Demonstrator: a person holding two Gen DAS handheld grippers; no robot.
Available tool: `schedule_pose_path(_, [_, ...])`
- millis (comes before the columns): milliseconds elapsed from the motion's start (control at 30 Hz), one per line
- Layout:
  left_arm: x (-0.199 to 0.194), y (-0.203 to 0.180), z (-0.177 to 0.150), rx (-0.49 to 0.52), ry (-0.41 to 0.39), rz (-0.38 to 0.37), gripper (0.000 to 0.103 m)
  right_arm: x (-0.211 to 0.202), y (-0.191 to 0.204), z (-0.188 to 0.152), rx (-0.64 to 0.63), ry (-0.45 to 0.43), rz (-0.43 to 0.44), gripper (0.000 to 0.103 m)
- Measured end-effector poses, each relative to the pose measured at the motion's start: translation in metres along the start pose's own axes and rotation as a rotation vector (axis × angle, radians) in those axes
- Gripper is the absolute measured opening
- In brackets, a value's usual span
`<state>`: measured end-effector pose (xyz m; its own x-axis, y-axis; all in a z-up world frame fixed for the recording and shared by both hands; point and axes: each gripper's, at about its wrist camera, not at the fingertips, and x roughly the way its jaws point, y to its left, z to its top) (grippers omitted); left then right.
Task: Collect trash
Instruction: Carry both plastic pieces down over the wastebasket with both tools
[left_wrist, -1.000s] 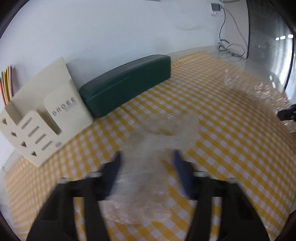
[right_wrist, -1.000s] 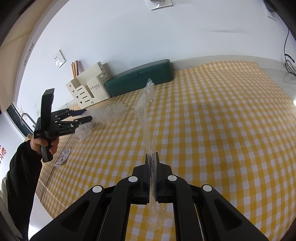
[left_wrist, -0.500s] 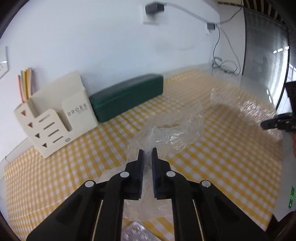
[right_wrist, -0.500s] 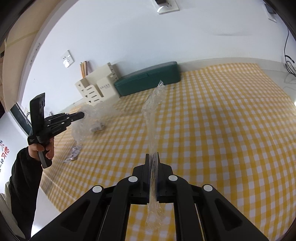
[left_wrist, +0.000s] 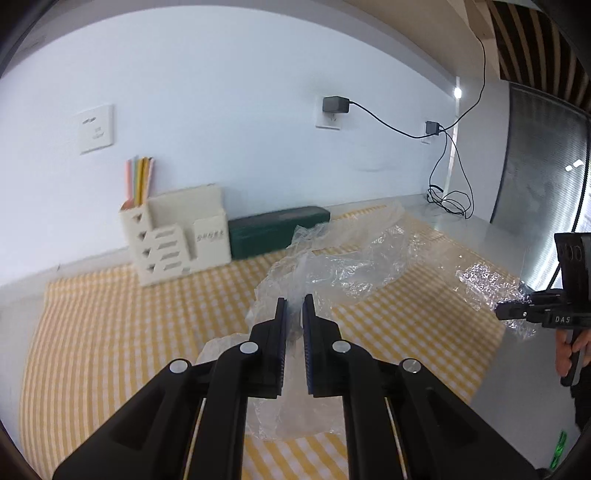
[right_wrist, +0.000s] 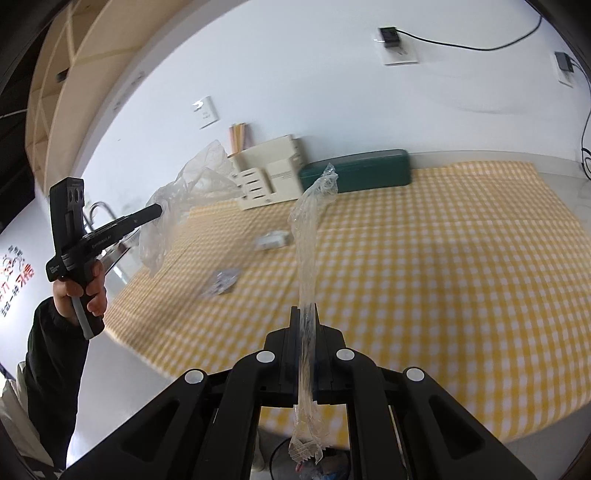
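Note:
My left gripper (left_wrist: 294, 302) is shut on a large crumpled clear plastic bag (left_wrist: 347, 266) and holds it in the air above the yellow checked table (left_wrist: 110, 332); it shows from the side in the right wrist view (right_wrist: 157, 211) with the bag (right_wrist: 192, 184) hanging from it. My right gripper (right_wrist: 306, 314) is shut on a long clear plastic wrapper (right_wrist: 308, 236) that stands up from the jaws; it also shows in the left wrist view (left_wrist: 498, 314). A silver foil wrapper (right_wrist: 221, 282) and a small white packet (right_wrist: 273, 240) lie on the table.
A cream desk organiser (left_wrist: 173, 240) with coloured pencils and a dark green case (left_wrist: 277, 230) stand against the back wall. Cables (left_wrist: 447, 199) hang at the back right. A bin with trash (right_wrist: 314, 465) shows below the table's near edge.
My left gripper closed on the plastic bag and lifted it off the table. My right gripper rose and pulled back toward the table's edge, still holding the wrapper.

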<state>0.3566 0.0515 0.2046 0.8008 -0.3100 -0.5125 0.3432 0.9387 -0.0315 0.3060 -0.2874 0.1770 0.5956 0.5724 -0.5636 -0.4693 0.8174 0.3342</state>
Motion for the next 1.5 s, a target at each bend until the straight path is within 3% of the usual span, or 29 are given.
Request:
schedule_pose_path(400, [-0.102, -0.051, -0.126, 0.018, 0.024, -0.039, 0.009, -0.035, 0.07, -0.093, -0.034, 0.073, 0.035, 0.008])
schedule_pose_path(667, [-0.131, -0.078, -0.211, -0.059, 0.059, -0.066, 0.009, -0.042, 0.098, -0.164, -0.036, 0.159, 0.061, 0.008])
schedule_pose_path(967, [-0.119, -0.104, -0.286, -0.087, 0.154, -0.075, 0.009, -0.024, 0.104, -0.239, -0.016, 0.266, 0.068, 0.008])
schedule_pose_path(1200, [-0.092, -0.113, -0.338, -0.114, 0.245, -0.089, 0.009, 0.005, 0.087, -0.282, 0.048, 0.351, 0.067, 0.008])
schedule_pose_path(1500, [-0.019, -0.093, -0.415, -0.291, 0.394, -0.085, 0.009, 0.083, 0.047, -0.338, 0.161, 0.493, 0.044, 0.008])
